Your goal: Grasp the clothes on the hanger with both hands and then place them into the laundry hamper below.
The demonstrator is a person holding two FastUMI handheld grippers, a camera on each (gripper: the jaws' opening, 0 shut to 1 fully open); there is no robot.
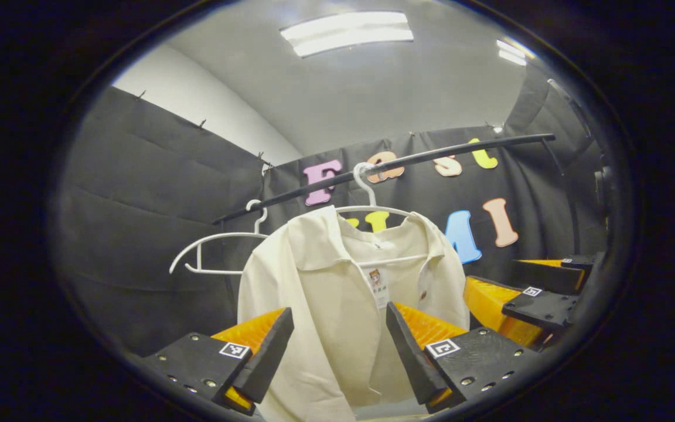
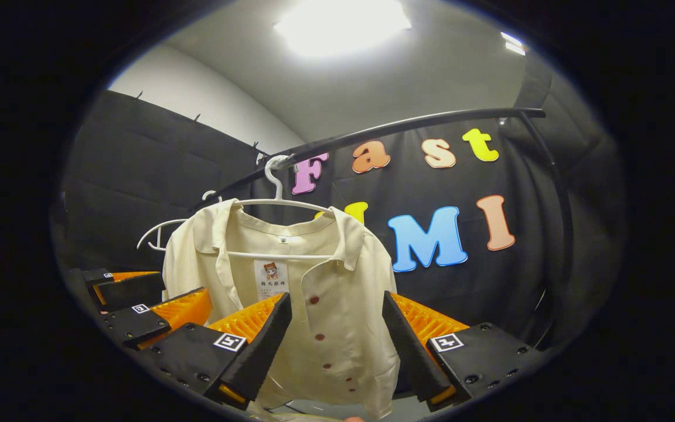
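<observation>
While a cream shirt [image 1: 337, 293] hangs on a white hanger [image 1: 372, 210] hooked over a black rail [image 1: 431, 155], both grippers are held up in front of it with their jaws spread wide and nothing between the fingers. In the left gripper view, the left gripper [image 1: 340, 346] frames the lower front of the shirt, and the cloth shows in the gap between the two fingers, apart from both of them. Toward the right edge of that view the right gripper [image 1: 525, 293] sits beside the shirt's hem, also open. A second white hanger [image 1: 214, 252], bare, hangs from the same rail just beside the shirt, toward the rail's left end.

In the right gripper view, the right gripper [image 2: 337, 346] stands open before the shirt [image 2: 314, 305], whose placket carries a row of dark red buttons [image 2: 320, 337] and whose neck holds a paper tag [image 2: 271, 278]. The hanger [image 2: 282, 202] hooks the rail [image 2: 408, 126] near its left part. The left gripper [image 2: 156, 302] appears at the left edge, close beside the shirt's sleeve; whether it touches the cloth cannot be told. Ceiling lights [image 1: 346, 32] glow overhead.
</observation>
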